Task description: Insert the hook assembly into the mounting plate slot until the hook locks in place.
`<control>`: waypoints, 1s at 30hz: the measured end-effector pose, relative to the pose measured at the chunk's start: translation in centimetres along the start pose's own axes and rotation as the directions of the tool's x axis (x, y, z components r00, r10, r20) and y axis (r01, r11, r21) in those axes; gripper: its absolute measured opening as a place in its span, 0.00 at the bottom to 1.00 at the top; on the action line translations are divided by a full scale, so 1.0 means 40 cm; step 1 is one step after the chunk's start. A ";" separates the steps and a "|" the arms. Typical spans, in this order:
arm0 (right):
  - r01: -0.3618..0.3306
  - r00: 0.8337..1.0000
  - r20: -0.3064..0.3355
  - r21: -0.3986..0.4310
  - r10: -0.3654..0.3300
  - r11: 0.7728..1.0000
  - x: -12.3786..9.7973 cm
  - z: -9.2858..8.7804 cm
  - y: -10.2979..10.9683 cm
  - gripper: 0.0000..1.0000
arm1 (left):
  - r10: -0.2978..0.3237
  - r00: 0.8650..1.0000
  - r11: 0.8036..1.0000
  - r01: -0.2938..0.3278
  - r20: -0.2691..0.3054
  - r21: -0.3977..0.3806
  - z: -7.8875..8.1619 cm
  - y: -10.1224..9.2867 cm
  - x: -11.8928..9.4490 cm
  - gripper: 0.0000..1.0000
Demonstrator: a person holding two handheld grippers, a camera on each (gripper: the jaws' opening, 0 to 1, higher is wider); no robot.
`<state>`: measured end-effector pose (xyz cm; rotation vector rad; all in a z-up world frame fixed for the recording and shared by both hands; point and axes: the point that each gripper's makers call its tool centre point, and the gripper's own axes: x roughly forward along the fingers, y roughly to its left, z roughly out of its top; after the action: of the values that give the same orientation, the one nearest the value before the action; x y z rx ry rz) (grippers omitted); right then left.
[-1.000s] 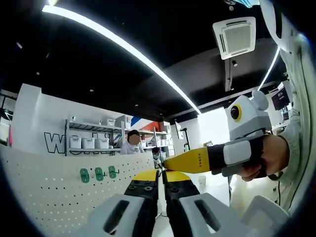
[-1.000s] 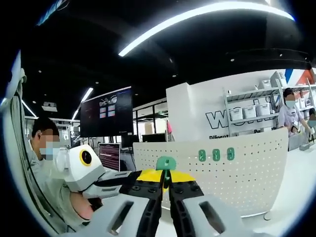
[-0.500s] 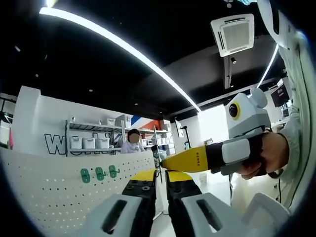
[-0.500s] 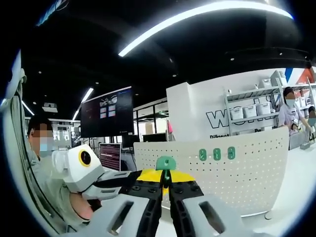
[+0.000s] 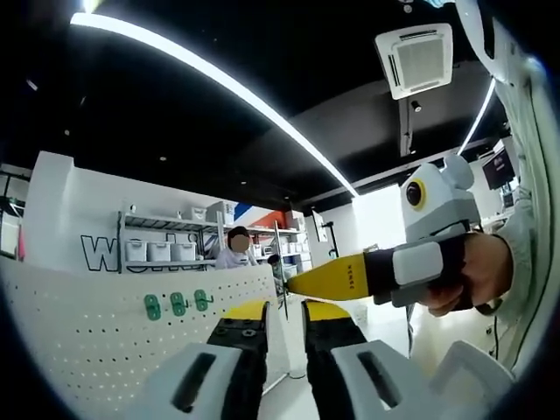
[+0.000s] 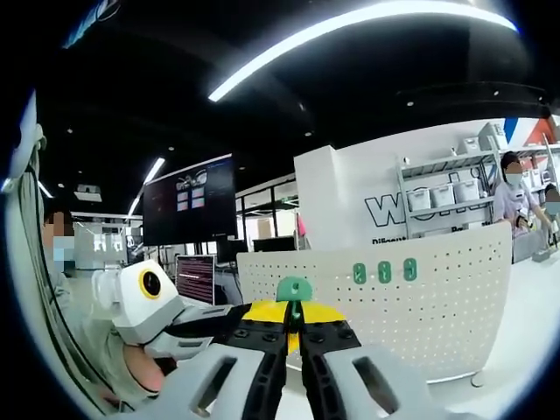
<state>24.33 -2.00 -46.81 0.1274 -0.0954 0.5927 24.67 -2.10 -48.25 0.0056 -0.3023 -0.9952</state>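
A green hook assembly (image 6: pixel 294 288) stands upright between the yellow tips of my right gripper (image 6: pixel 295 308), which is shut on it. Behind it stands the white perforated mounting plate (image 6: pixel 437 324) with three green hooks (image 6: pixel 383 272) set in it. In the left gripper view my left gripper (image 5: pixel 285 308) is open, with a gap between its jaws. The right gripper (image 5: pixel 296 284) comes in from the right, held by a hand (image 5: pixel 477 276), and its yellow tip ends just above that gap. The mounting plate (image 5: pixel 87 350) and its three hooks (image 5: pixel 177 304) lie to the left.
Shelves with white bins (image 5: pixel 157 252) stand against the back wall, with a person (image 5: pixel 234 249) beside them. A dark screen (image 6: pixel 188 206) hangs at the left of the right gripper view. A person's sleeve (image 5: pixel 525 219) runs down the right side of the left gripper view.
My left gripper's jaws have parted; they were shut on a thin upright piece. My right gripper still has the green hook in it and has hardly moved.
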 end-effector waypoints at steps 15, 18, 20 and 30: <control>0.011 1.000 0.004 0.022 -0.011 1.000 -0.003 0.000 -0.008 0.01 | 0.044 0.999 0.999 -0.044 -0.001 0.004 0.000 0.019 -0.016 0.25; 0.016 1.000 0.002 0.022 -0.016 1.000 -0.006 -0.001 -0.012 0.01 | 0.056 0.998 0.998 -0.056 0.001 0.006 0.002 0.023 -0.020 0.27; 0.019 1.000 0.003 0.026 -0.019 0.999 -0.008 0.000 -0.014 0.01 | 0.063 0.998 0.998 -0.063 -0.002 0.007 0.001 0.026 -0.023 0.31; 0.043 0.999 0.005 0.027 -0.043 0.999 -0.019 0.001 -0.033 0.01 | 0.101 0.995 0.995 -0.101 -0.011 -0.015 -0.009 0.046 -0.049 0.38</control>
<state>24.45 -3.51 -46.98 0.1569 -0.0900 0.5510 25.29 0.47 -48.83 -0.0191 -0.2827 -0.8967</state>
